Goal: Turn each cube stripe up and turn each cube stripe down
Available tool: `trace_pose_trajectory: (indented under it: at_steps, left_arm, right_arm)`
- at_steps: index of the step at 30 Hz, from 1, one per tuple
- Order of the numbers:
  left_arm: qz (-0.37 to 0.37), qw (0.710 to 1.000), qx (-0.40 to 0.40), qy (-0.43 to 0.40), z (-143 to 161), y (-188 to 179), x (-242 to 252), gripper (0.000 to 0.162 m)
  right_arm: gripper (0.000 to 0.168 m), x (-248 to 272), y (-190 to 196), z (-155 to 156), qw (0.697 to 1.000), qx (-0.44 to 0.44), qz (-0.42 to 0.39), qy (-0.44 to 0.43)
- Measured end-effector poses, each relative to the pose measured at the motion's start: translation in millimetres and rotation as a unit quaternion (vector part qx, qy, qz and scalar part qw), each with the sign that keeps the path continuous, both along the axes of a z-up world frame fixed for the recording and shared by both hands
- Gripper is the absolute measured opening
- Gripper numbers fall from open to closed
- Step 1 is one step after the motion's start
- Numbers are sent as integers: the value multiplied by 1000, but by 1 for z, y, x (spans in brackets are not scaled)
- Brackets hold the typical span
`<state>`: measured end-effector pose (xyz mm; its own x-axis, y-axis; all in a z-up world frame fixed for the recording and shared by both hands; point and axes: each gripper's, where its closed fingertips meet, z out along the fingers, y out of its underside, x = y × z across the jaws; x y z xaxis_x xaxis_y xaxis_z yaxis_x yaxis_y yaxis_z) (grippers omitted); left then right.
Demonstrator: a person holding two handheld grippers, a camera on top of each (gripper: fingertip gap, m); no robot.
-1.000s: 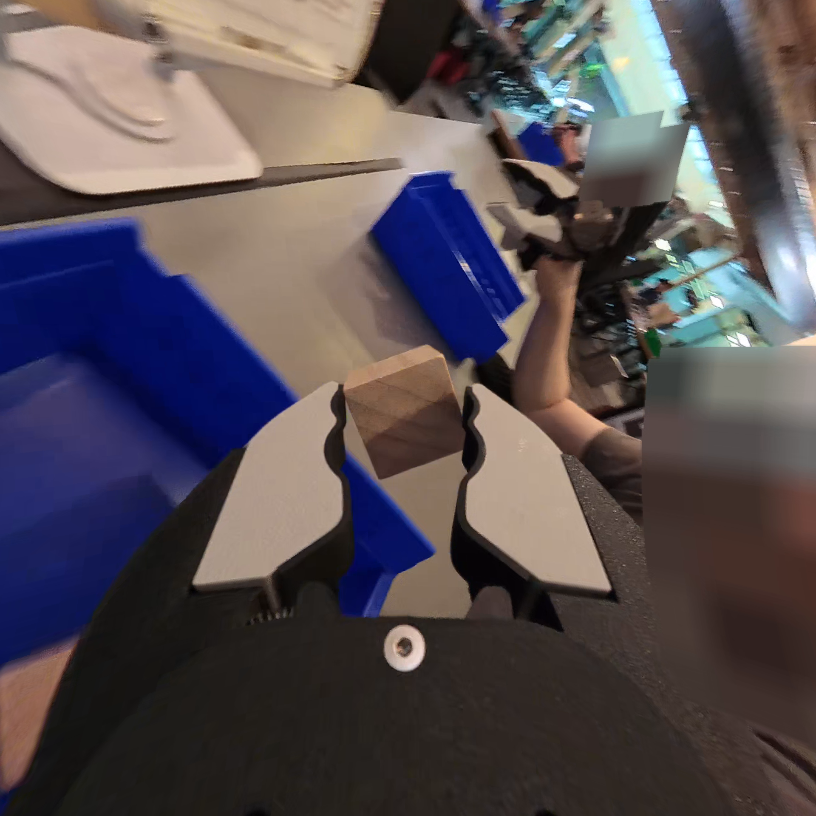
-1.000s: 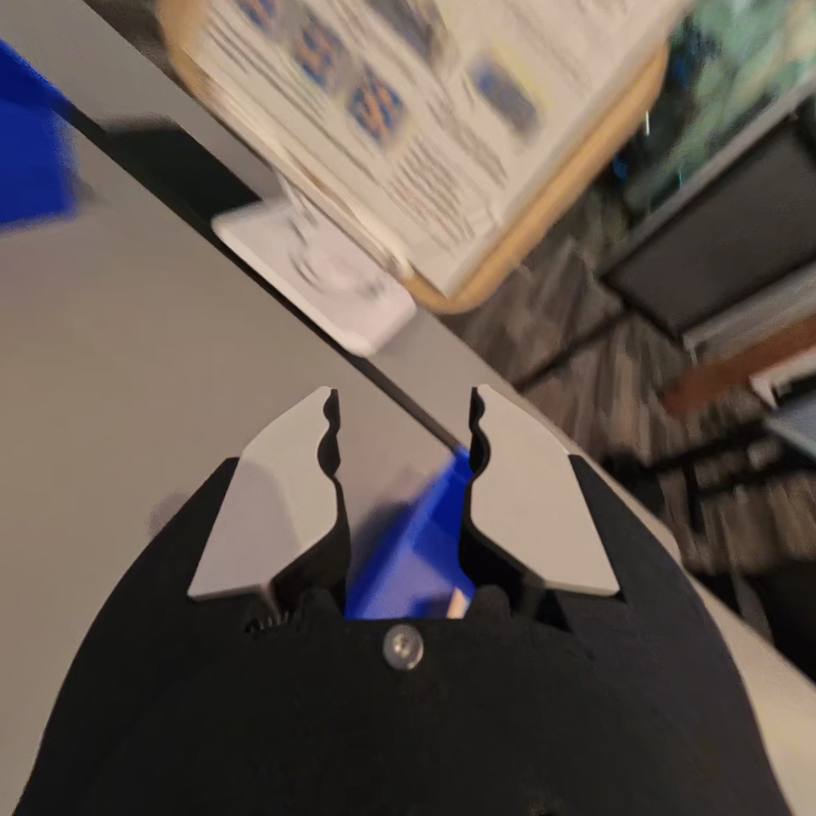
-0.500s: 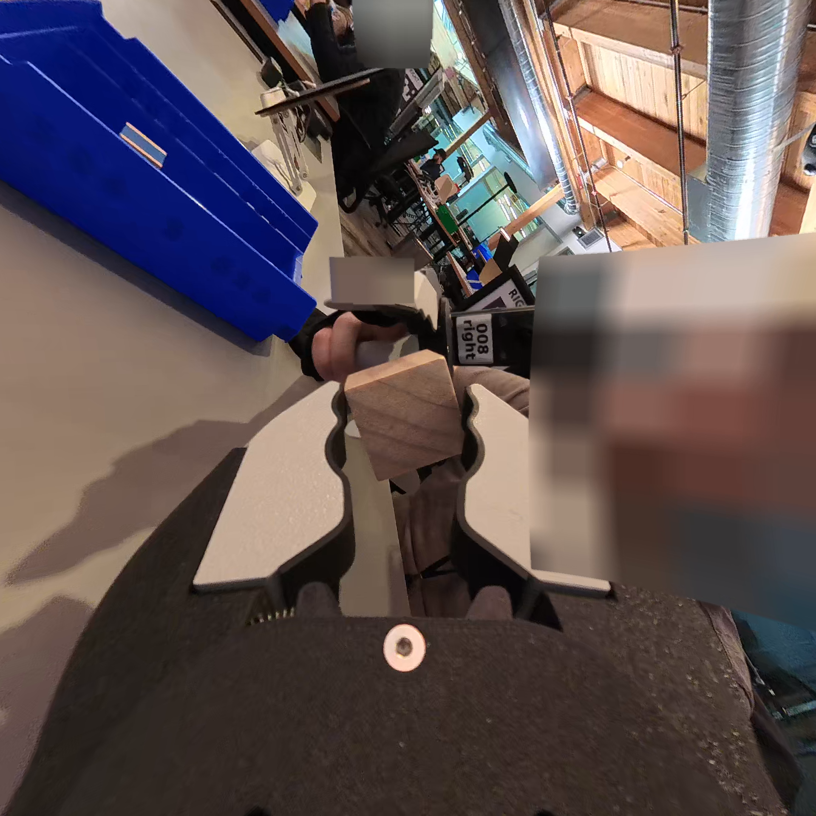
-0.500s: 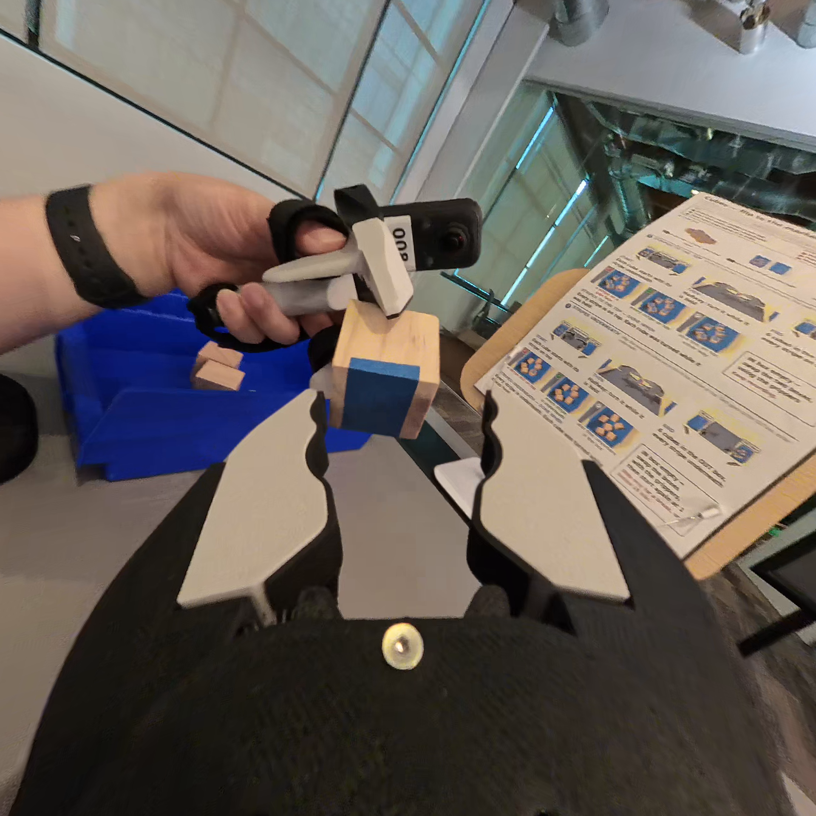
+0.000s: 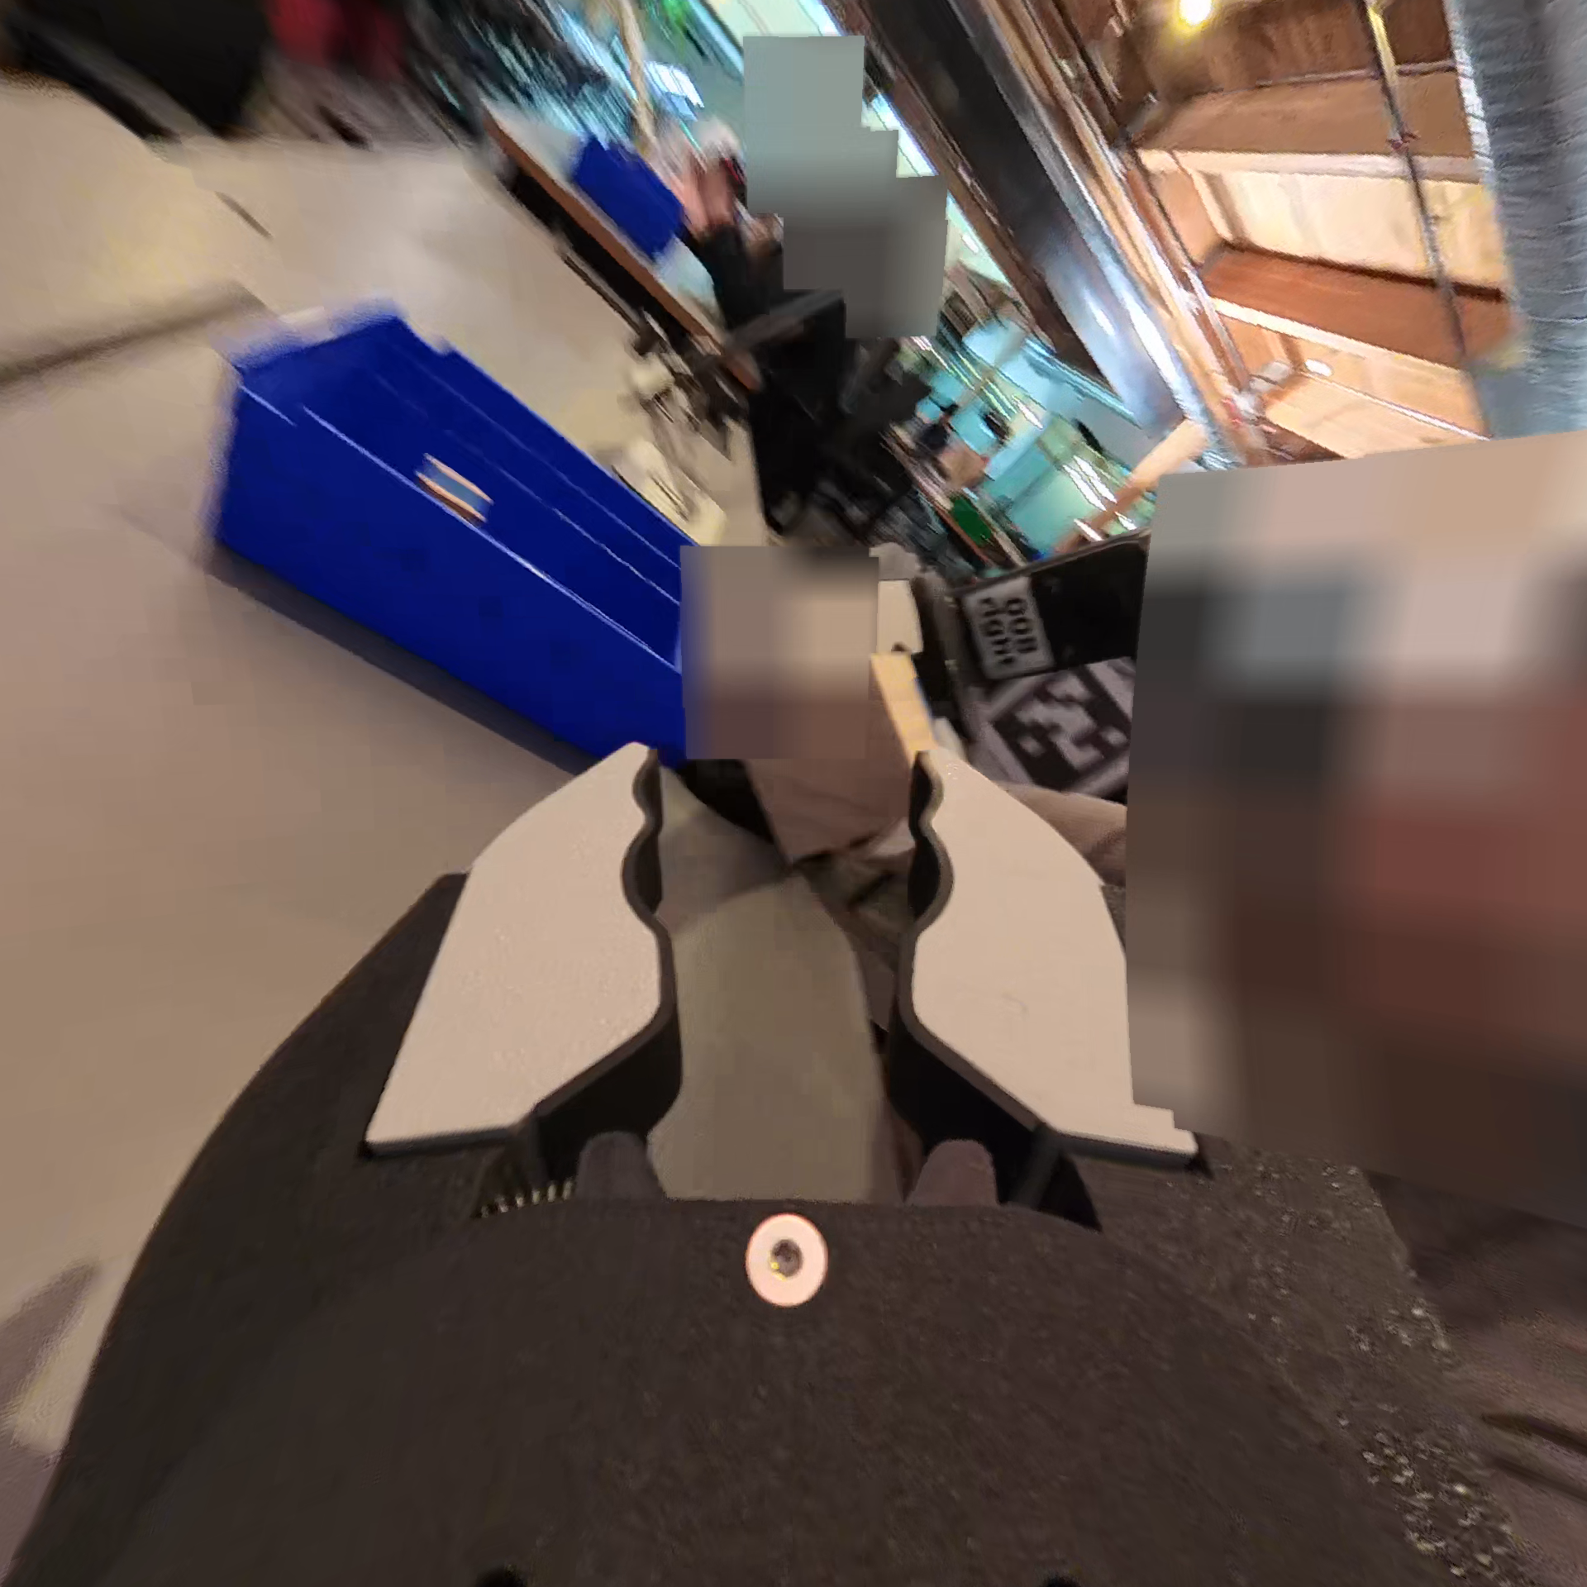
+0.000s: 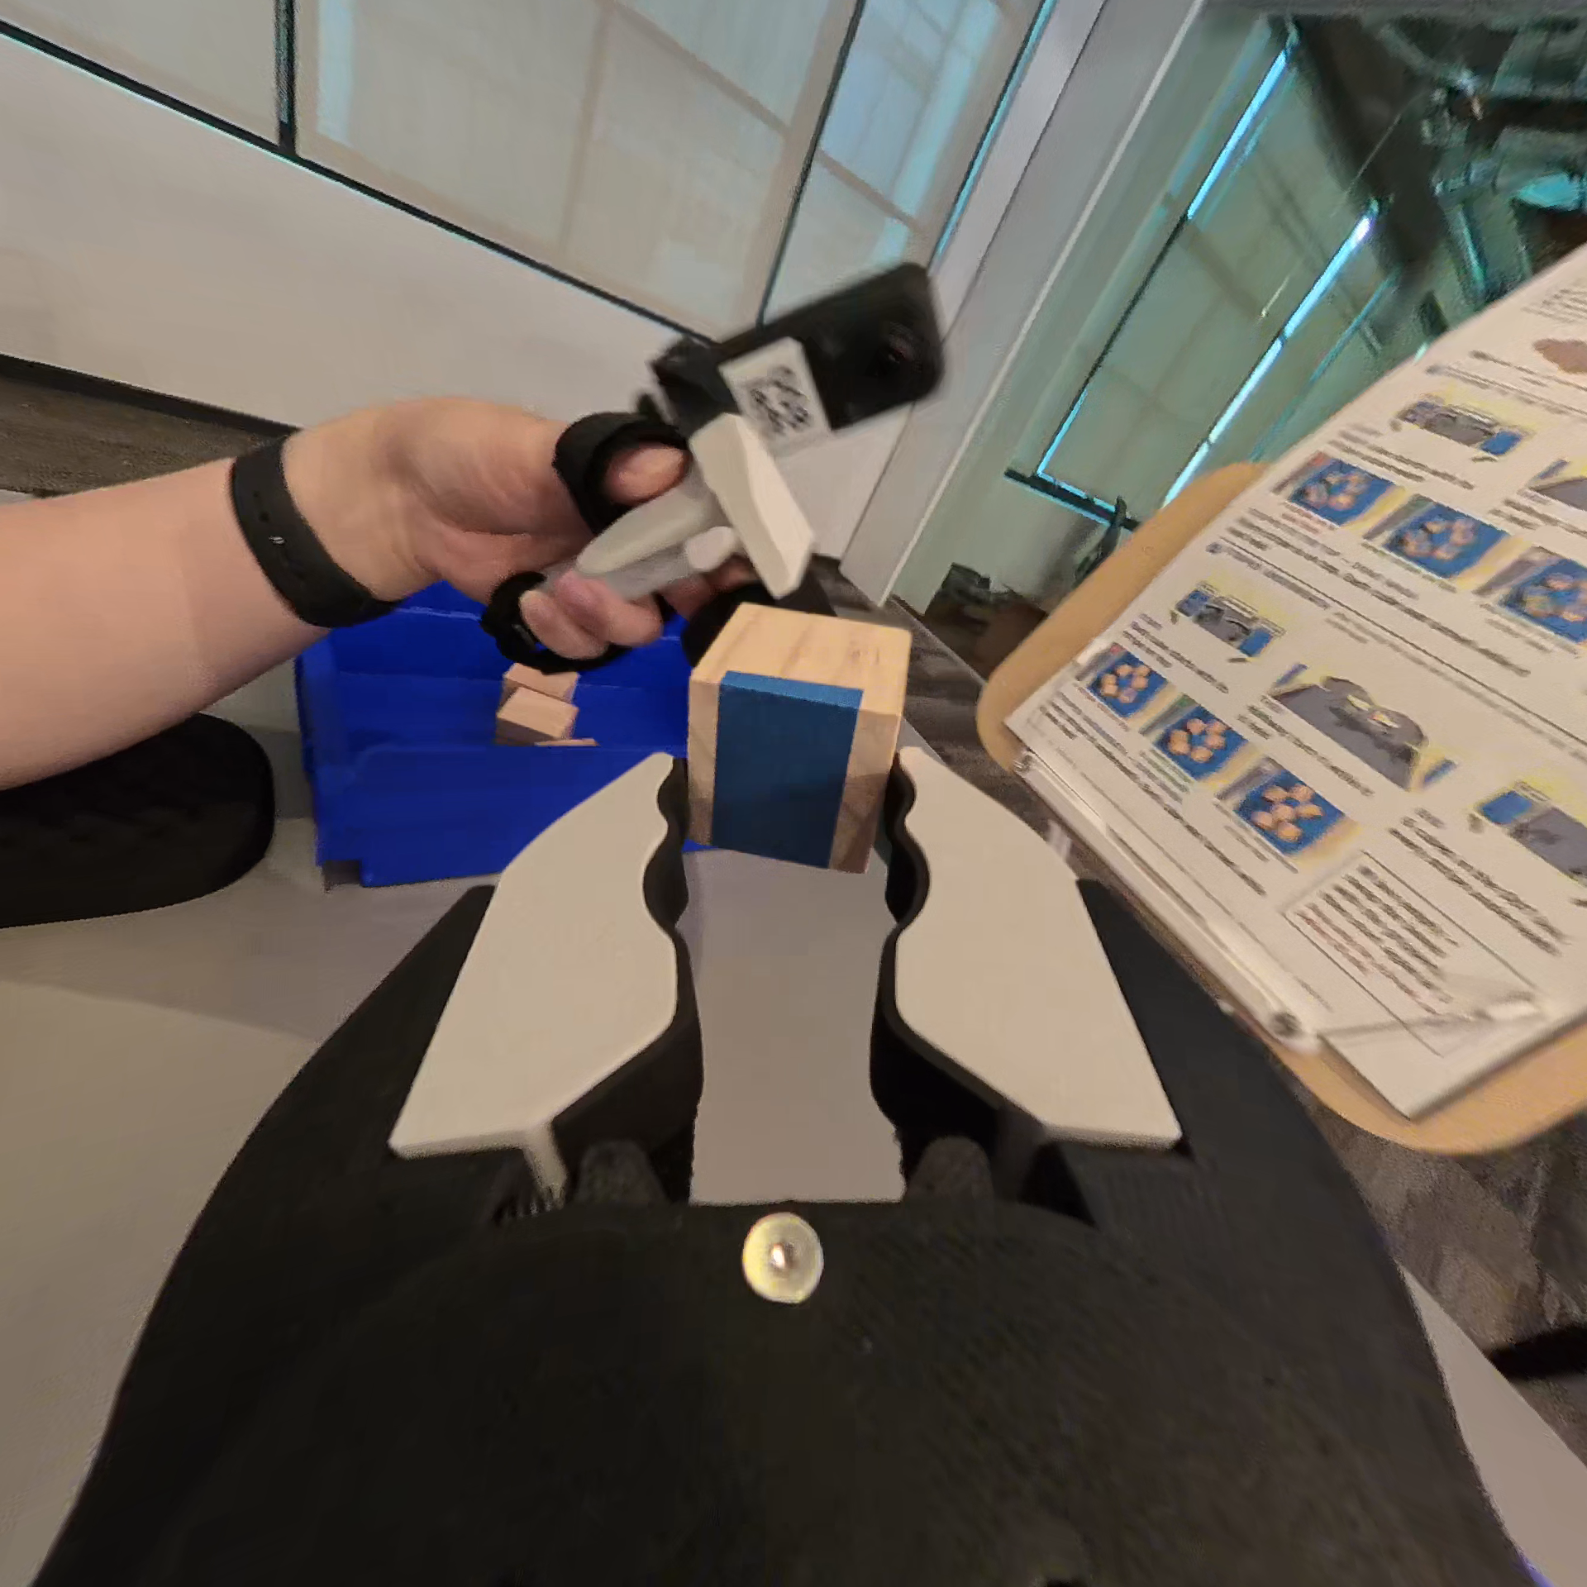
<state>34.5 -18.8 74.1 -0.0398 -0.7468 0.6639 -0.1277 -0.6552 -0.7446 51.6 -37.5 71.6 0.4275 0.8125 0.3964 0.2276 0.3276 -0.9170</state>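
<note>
right wrist view shows your right gripper (image 6: 783, 803) squeezing the cube (image 6: 794, 730) by its side edges; your left gripper (image 5: 783, 803) is apart, holding nothing.

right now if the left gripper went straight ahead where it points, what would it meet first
Probably the person's lap, in grey cloth just past the open left gripper. Nothing sits between its fingers; blur leaves depth unclear.

Pale wood cube (image 6: 799, 730) w/ blue stripe (image 6: 783, 764), blue bin (image 5: 446, 550), black wristband (image 6: 283, 532)
</note>
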Motion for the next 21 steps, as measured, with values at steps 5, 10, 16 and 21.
trace_pose_trajectory:
  at_steps: [5, 10, 16, 21]
  left_arm:
    - [173, 972, 152, 53, 15, 40, -43, 57]
    - [201, 959, 196, 34, 39, 34, -66, 55]
    - [307, 909, 280, 34, 55, 47, -90, 45]
    - [316, 895, 299, 99, 44, 50, -90, 43]
  right_arm:
    - [45, 119, 68, 28, 976, -69, -193, -78]
    - [45, 247, 110, -44, 879, -352, -309, -95]
    - [45, 288, 127, -148, 770, -504, -345, -183]
    - [45, 279, 121, -189, 720, -563, -335, -229]
